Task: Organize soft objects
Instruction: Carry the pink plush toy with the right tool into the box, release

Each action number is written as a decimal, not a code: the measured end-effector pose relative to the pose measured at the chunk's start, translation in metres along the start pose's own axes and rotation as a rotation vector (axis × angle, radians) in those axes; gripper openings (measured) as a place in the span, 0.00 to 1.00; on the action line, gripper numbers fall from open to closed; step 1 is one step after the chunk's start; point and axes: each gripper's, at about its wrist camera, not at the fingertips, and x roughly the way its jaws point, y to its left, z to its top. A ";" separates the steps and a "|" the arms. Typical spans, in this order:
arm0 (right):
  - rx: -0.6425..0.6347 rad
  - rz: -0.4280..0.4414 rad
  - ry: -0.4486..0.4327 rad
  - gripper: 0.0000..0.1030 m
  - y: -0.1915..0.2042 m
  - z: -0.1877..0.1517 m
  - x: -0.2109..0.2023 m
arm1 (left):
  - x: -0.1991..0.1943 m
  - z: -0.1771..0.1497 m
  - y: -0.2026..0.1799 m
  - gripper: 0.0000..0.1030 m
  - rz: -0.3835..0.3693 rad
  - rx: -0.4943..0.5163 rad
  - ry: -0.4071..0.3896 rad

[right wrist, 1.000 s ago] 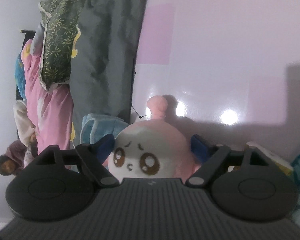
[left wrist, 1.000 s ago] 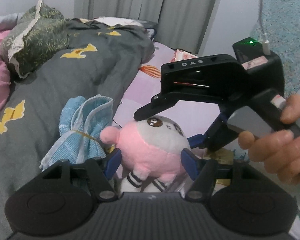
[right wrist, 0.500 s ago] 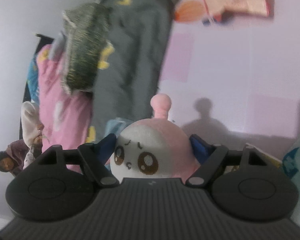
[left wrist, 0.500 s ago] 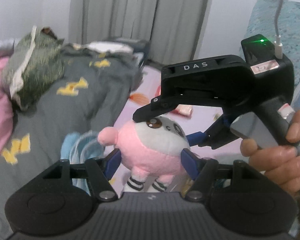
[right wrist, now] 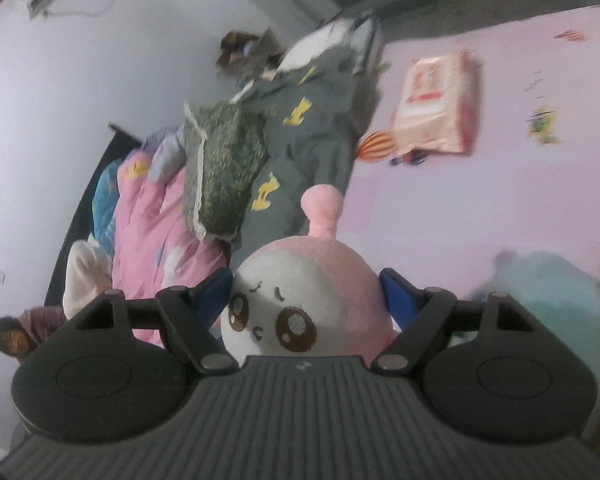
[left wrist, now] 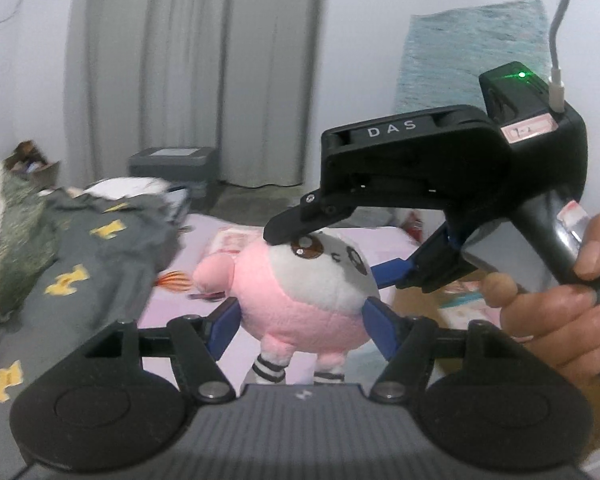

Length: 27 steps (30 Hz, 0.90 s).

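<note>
Pink-and-white plush toy (left wrist: 308,292) (right wrist: 304,300) held up off the bed, well above the pink sheet (left wrist: 172,304) (right wrist: 480,220). Clamped at the sides of its round body by the blue pads of the left gripper (left wrist: 300,322), striped legs dangling toward the camera. Pinched across the head by the right gripper (left wrist: 334,252) (right wrist: 306,292) as well, one black finger pressed just above an eye, the other behind the face; both grippers closed on the same toy. Right hand (left wrist: 560,312) wrapped round that gripper's handle.

Compared with a second earlier: lifted noticeably higher, no longer resting near the blue cloth (right wrist: 548,280), which showed only as a pale blur low at the right of the right wrist view. Left wrist view tipped upward, taking in more grey curtain (left wrist: 204,68) and white wall. Grey duvet (left wrist: 100,248) (right wrist: 312,140) and green pillow (left wrist: 12,232) (right wrist: 220,168) dropped lower and farther off. Pink packet (right wrist: 436,120) lay on the sheet beyond the toy. Grip on the toy unchanged.
</note>
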 end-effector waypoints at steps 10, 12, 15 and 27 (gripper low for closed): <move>0.155 -0.085 -0.111 0.77 -0.087 -0.044 -0.119 | 0.014 -0.004 -0.101 0.67 -0.205 0.104 0.115; 0.209 -0.111 -0.124 0.77 -0.109 -0.054 -0.139 | 0.025 -0.004 -0.119 0.67 -0.266 0.115 0.164; 0.272 -0.156 -0.137 0.77 -0.144 -0.069 -0.164 | 0.045 -0.005 -0.142 0.67 -0.336 0.122 0.259; 0.406 -0.317 -0.043 0.77 -0.260 -0.069 -0.167 | 0.159 -0.034 -0.212 0.67 -0.421 0.109 0.585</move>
